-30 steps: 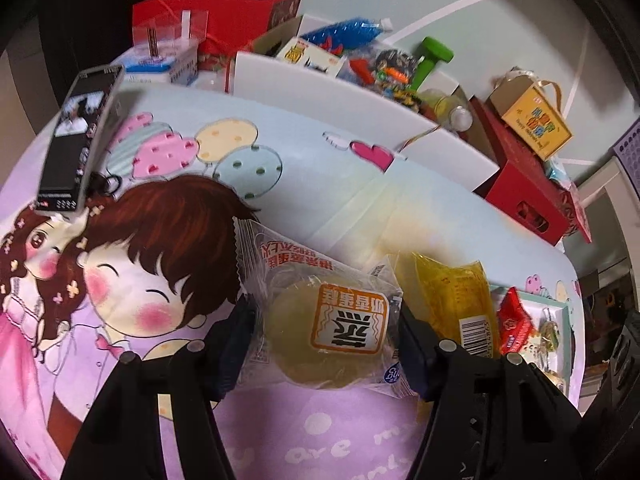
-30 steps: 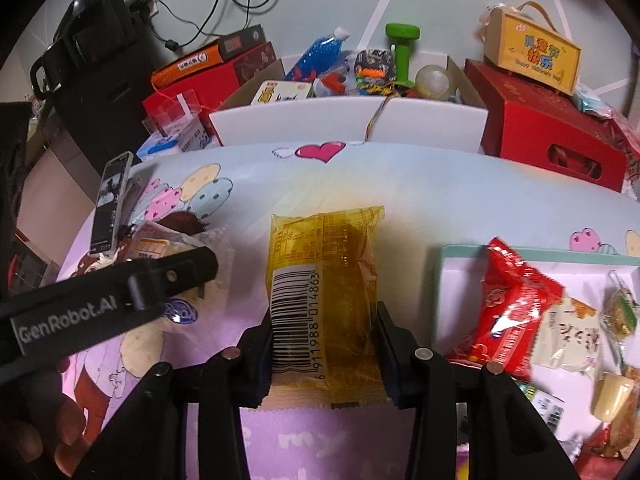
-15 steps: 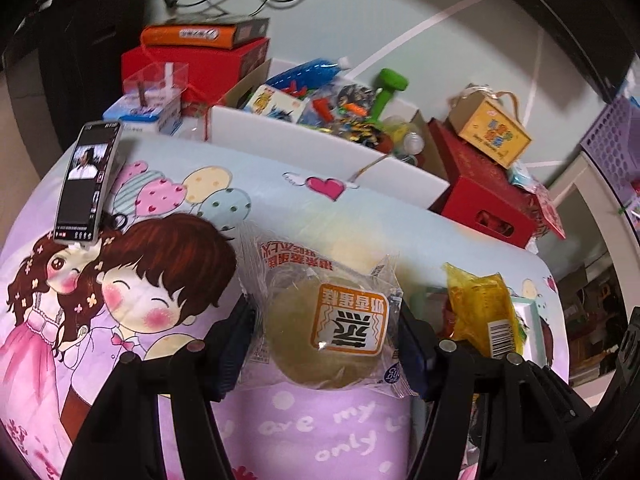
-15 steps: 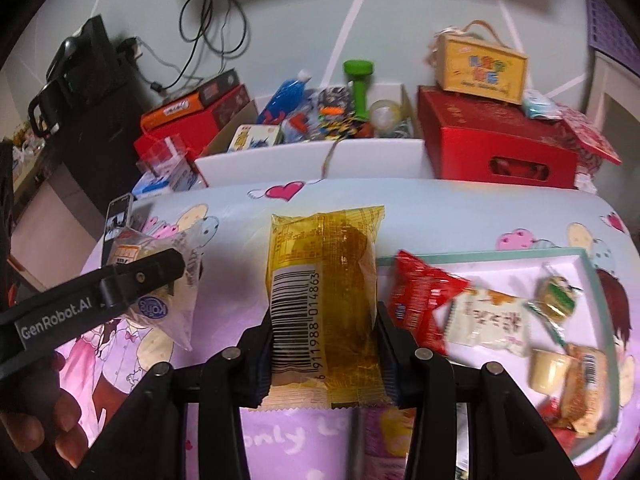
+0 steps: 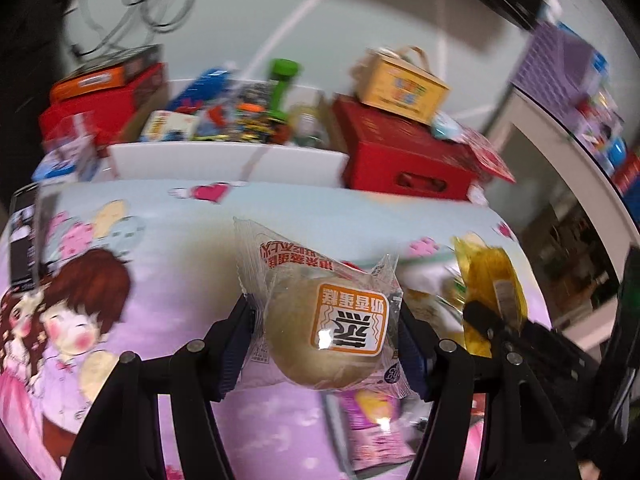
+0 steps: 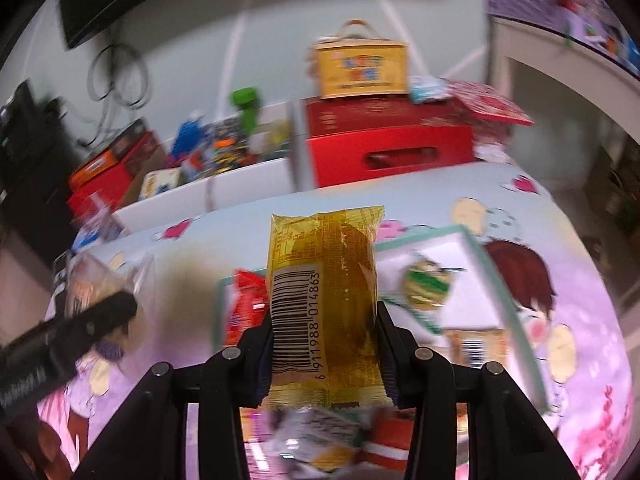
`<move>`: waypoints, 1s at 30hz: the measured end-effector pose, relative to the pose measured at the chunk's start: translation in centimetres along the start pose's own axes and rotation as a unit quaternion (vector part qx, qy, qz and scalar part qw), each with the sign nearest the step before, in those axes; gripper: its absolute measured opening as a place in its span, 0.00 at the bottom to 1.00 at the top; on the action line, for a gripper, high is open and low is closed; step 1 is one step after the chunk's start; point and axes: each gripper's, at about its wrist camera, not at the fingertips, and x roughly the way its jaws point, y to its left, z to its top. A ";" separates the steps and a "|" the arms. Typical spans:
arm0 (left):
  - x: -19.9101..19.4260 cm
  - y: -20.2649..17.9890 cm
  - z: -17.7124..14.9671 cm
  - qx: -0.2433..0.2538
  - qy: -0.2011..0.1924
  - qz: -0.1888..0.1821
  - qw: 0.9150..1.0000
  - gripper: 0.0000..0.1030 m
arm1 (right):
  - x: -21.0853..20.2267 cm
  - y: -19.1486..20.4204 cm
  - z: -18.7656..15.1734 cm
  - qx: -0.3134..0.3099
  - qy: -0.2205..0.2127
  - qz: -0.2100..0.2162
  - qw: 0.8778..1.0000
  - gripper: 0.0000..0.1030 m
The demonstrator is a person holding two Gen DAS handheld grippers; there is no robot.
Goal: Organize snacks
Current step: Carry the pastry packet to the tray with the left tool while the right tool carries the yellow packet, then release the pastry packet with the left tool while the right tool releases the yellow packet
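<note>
My left gripper (image 5: 326,332) is squeezing a round bun in a clear bag (image 5: 324,336) between its two fingers. My right gripper (image 6: 323,354) is squeezing a long yellow snack bag (image 6: 324,292) that is sticking straight out ahead. Both are hanging in the air over the tray (image 6: 496,280), which is holding other snacks, such as a red packet (image 6: 244,312). The tray is lying on a cartoon cloth (image 5: 160,248). Behind the table, a red box (image 6: 388,148) and a white box (image 5: 224,162) are crowding the far edge.
</note>
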 end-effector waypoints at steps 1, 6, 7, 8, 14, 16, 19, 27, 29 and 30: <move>0.4 -0.9 -0.2 0.010 0.003 -0.006 1.000 0.65 | 0.0 -0.9 0.0 0.009 0.000 -0.006 1.000 0.45; 2.2 -4.7 -1.1 0.055 0.017 -0.016 0.998 0.65 | 0.4 -4.5 0.0 0.052 0.009 -0.030 0.998 0.45; 2.6 -5.1 -1.3 0.060 0.020 -0.016 0.998 0.65 | 0.5 -5.1 -0.1 0.058 0.012 -0.031 0.998 0.45; 3.0 -5.5 -1.4 0.062 0.024 -0.016 0.998 0.65 | 0.7 -5.6 -0.1 0.065 0.015 -0.031 0.997 0.45; 5.3 -6.6 -2.3 0.074 0.049 -0.011 0.996 0.65 | 2.1 -6.5 -0.6 0.073 0.036 -0.025 0.996 0.45; 5.8 -6.7 -2.4 0.076 0.053 -0.011 0.996 0.65 | 2.6 -6.3 -0.8 0.072 0.045 -0.020 0.996 0.45; 6.3 -6.8 -2.5 0.076 0.059 -0.010 0.995 0.66 | 3.1 -5.9 -1.1 0.067 0.053 -0.014 0.996 0.45; 6.9 -6.9 -2.8 0.076 0.070 -0.011 0.995 0.68 | 3.8 -6.0 -1.4 0.071 0.065 -0.012 0.995 0.45; 7.0 -6.8 -2.8 0.075 0.073 -0.010 0.994 0.70 | 3.9 -6.1 -1.5 0.073 0.068 -0.012 0.995 0.45; 7.0 -6.8 -2.8 0.074 0.074 -0.008 0.994 0.73 | 4.0 -6.2 -1.5 0.074 0.069 -0.013 0.995 0.45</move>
